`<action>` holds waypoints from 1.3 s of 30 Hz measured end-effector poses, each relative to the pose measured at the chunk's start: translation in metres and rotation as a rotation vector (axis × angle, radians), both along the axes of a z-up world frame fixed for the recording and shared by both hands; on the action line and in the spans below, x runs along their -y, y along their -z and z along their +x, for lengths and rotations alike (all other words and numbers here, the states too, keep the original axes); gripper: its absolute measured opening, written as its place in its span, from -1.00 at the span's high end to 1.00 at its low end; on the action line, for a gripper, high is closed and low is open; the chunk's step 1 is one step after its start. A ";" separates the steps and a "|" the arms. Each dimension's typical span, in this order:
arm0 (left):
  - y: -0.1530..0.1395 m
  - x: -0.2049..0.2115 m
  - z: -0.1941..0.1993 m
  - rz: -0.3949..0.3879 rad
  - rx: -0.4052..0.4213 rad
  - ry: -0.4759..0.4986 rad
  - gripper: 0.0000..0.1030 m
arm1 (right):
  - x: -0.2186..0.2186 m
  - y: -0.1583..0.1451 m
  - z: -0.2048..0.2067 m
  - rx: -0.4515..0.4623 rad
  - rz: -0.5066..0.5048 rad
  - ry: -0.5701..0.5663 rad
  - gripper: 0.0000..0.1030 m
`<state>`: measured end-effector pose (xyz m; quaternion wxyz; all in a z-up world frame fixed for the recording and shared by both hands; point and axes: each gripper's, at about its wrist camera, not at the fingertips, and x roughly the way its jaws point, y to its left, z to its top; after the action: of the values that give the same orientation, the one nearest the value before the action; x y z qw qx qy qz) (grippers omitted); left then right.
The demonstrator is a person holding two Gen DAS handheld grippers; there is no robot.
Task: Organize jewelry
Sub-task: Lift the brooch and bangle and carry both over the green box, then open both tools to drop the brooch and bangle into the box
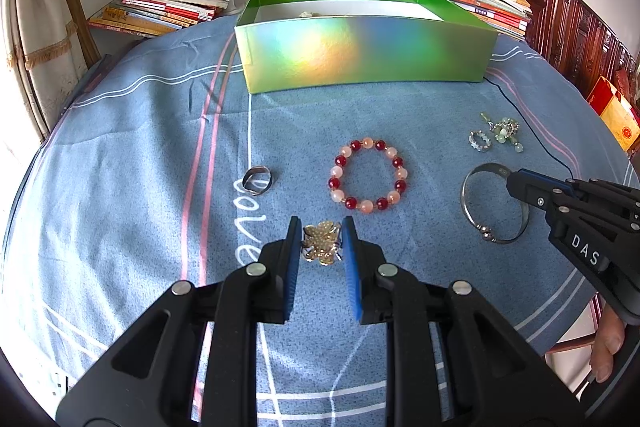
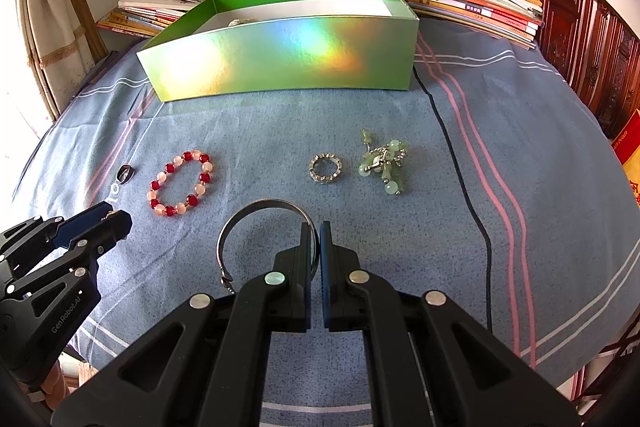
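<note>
Blue striped cloth (image 1: 140,147) under green holographic box (image 1: 360,51), books behind. Left gripper (image 1: 320,239) clamps gold flower brooch (image 1: 322,241), seen only in left view; right gripper (image 2: 316,247) pinches silver bangle (image 2: 256,211).

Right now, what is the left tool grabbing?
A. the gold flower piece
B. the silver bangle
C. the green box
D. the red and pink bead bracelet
A: the left tool has its blue pads on either side of the gold flower piece, while the red and pink bead bracelet lies untouched on the cloth beyond it.
</note>
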<state>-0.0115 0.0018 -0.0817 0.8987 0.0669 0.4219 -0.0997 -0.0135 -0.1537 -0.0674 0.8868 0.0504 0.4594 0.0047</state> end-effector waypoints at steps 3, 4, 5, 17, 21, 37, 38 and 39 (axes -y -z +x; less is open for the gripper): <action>0.000 0.000 -0.001 -0.001 0.002 -0.001 0.60 | 0.000 -0.001 0.000 0.003 -0.001 0.000 0.92; 0.000 0.000 -0.001 -0.001 0.002 -0.001 0.60 | -0.001 -0.001 0.000 0.003 -0.001 -0.001 0.92; 0.000 0.000 -0.001 -0.002 0.002 -0.001 0.60 | -0.001 -0.001 0.000 0.003 -0.001 -0.001 0.92; -0.011 -0.007 0.007 -0.021 0.006 0.006 0.60 | 0.002 -0.020 0.012 0.044 0.004 -0.001 0.92; -0.038 -0.017 0.027 -0.074 0.033 0.021 0.60 | 0.006 -0.052 0.028 0.124 0.028 -0.017 0.92; -0.080 0.007 0.200 -0.107 0.021 0.071 0.60 | 0.039 -0.052 0.201 0.079 0.030 0.065 0.92; -0.074 0.010 0.207 -0.105 0.005 0.072 0.60 | 0.040 -0.049 0.204 0.071 0.037 0.065 0.90; -0.067 0.013 0.217 -0.103 -0.017 0.069 0.59 | 0.041 -0.044 0.208 0.057 0.050 0.065 0.88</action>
<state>0.2057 -0.0113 -0.0142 0.8933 0.0344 0.4213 -0.1528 0.1950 -0.1951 -0.0235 0.8977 0.0872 0.4317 -0.0110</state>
